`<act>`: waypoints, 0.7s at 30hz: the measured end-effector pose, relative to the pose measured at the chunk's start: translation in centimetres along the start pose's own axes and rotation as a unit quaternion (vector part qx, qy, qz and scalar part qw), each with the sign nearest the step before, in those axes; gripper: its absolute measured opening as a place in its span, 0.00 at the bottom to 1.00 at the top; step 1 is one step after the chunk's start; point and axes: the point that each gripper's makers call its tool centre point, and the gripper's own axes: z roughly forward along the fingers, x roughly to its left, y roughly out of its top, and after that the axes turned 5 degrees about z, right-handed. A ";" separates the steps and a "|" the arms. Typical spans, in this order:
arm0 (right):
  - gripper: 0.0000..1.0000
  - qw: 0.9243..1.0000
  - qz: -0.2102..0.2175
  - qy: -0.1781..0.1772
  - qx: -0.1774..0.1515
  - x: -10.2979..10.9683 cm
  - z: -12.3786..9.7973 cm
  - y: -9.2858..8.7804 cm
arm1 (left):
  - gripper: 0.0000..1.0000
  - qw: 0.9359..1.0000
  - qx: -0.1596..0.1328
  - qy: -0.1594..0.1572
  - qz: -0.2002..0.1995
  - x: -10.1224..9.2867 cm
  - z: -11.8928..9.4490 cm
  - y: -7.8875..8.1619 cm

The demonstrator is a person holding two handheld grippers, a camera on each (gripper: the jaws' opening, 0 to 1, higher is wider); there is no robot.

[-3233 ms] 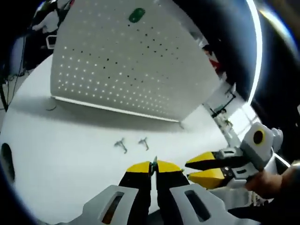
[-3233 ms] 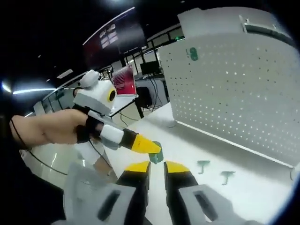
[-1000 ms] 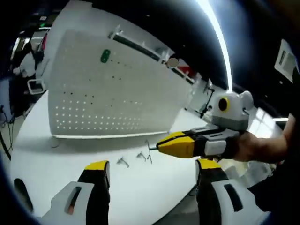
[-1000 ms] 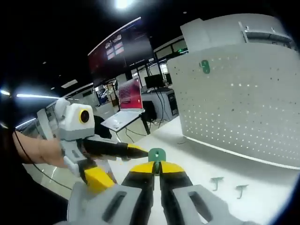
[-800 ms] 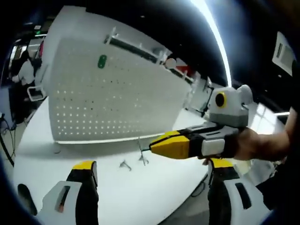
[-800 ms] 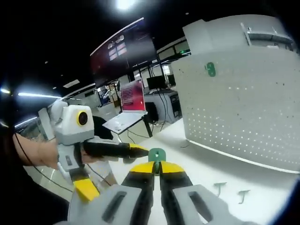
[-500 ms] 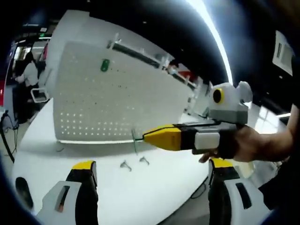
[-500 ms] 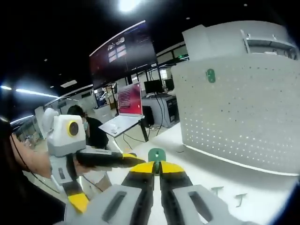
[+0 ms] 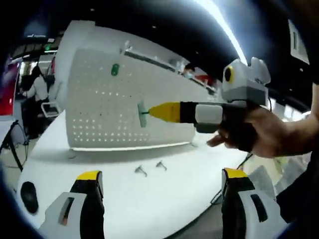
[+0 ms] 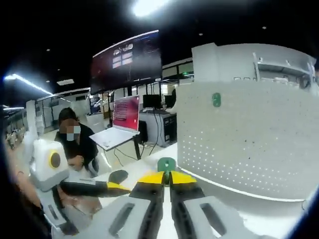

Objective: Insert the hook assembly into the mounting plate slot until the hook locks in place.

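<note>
The left gripper point(image 9: 158, 174) has its fingers spread wide above the white tabletop point(image 9: 124, 199), with nothing between them. Two small hooks point(image 9: 149, 168) lie near the foot of the upright pegboard point(image 9: 114, 114), which carries a green piece point(image 9: 115, 69) near its top. The right gripper point(image 10: 166, 177) pinches the green hook assembly point(image 9: 143, 113) at its fingertips, held up in front of the pegboard.

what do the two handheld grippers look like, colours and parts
Both match: the left gripper has light grey jaw arms with slot cutouts, black sections and yellow tips. The right gripper has a yellow pointed tip, a black neck and a grey-white block body. The person's hand wraps its handle with a black strap.
</note>
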 end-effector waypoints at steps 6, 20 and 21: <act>0.00 0.994 -0.024 -0.085 -0.069 -3.2 0.3 3.8 | 1.00 1.000 0.018 0.000 0.012 0.2 0.2 -1.1; 0.00 0.978 -0.022 -0.175 -0.114 -9.1 2.4 7.5 | 1.00 1.000 0.017 0.010 0.008 0.6 -0.1 -1.2; 0.00 0.976 -0.020 -0.182 -0.116 -9.5 2.6 7.7 | 1.00 1.000 0.013 0.015 0.014 0.7 -0.1 -1.1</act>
